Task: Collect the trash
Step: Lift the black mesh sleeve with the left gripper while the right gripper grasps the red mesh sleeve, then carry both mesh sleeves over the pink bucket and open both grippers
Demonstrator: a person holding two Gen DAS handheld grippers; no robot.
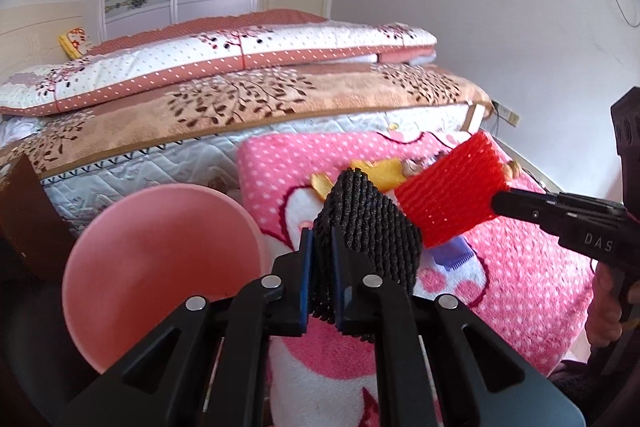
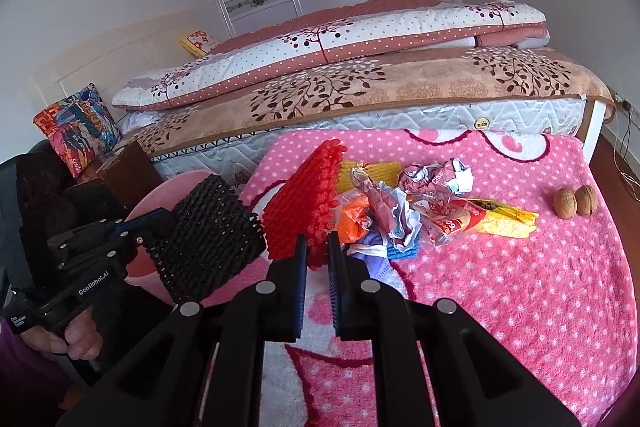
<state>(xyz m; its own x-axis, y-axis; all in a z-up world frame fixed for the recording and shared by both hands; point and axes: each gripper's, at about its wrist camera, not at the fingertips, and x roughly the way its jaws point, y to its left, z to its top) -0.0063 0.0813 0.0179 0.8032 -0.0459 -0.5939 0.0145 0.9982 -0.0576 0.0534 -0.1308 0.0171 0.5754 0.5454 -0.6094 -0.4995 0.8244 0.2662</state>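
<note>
My left gripper (image 1: 323, 247) is shut on a black foam net sleeve (image 1: 370, 223) and holds it above the pink blanket (image 1: 520, 267), right of the pink bin (image 1: 160, 259). It also shows in the right wrist view (image 2: 208, 235). My right gripper (image 2: 318, 247) is shut on a red foam net sleeve (image 2: 308, 203), lifted just above the blanket; it shows in the left wrist view (image 1: 452, 187) too. A pile of crumpled wrappers (image 2: 420, 203) lies on the blanket (image 2: 520, 287) beyond the red sleeve.
Two walnuts (image 2: 576, 203) sit on the blanket at the right. A bed with folded quilts (image 2: 360, 67) stands behind. A dark wooden block (image 2: 128, 171) and a colourful cushion (image 2: 76, 127) are at the left.
</note>
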